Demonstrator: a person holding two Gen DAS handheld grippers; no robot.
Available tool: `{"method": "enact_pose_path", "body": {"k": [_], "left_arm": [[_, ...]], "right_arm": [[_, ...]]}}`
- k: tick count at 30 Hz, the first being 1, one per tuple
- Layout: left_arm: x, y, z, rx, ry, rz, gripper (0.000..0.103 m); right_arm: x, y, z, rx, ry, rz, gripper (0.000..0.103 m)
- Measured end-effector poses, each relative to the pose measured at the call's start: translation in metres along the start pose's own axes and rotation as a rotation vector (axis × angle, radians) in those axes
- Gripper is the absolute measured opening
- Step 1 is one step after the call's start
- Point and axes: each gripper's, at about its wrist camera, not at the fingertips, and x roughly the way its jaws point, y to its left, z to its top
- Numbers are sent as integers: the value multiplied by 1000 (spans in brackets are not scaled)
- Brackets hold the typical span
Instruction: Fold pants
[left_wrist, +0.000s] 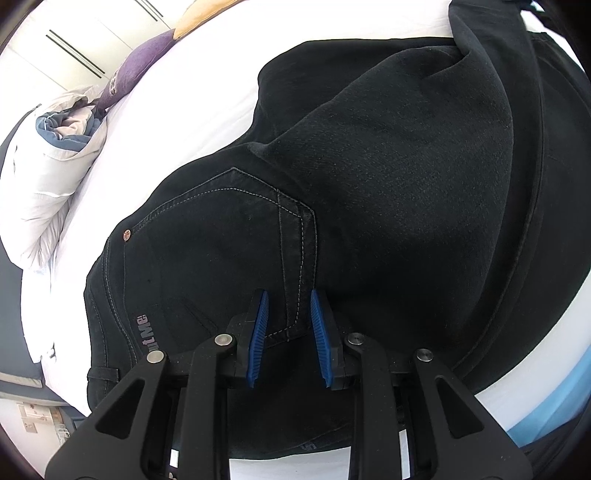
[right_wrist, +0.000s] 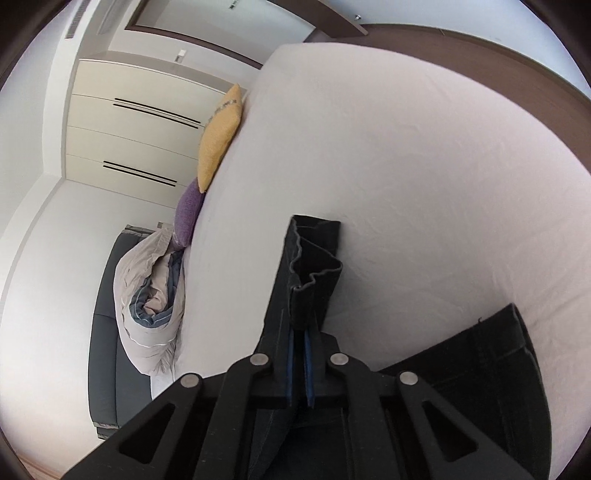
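Observation:
Black denim pants (left_wrist: 369, 177) lie spread on a white bed (left_wrist: 177, 122), the back pocket and waist end nearest in the left wrist view. My left gripper (left_wrist: 287, 302) is open just above the pocket's stitched edge, its blue pads (left_wrist: 258, 332) apart with denim showing between them. My right gripper (right_wrist: 300, 334) is shut on the hem end of a pant leg (right_wrist: 312, 266), lifted above the sheet with the cuff hanging open. Another part of the pants (right_wrist: 487, 369) lies at the lower right.
A bunched grey and blue duvet (right_wrist: 147, 295) lies at the bed's left side, with a purple pillow (right_wrist: 188, 214) and a yellow pillow (right_wrist: 218, 140) beyond it. White wardrobe doors (right_wrist: 129, 140) stand behind. The white sheet (right_wrist: 424, 184) stretches ahead.

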Motion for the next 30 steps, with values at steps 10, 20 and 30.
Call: {"method": "enact_pose_path", "body": {"k": [10,20,30], "left_arm": [[-1,-4,-3,-8,-10,9,23],[-4,-18,1,15,6,43,23],[-8,-40,13,39,32,72,23]], "right_arm": [[-109,19,-51,-137,-84,-46,5],[-129,-77,-124,42,-12,-204,5],[-133,-87,-126,98,-16,-194,5]]}}
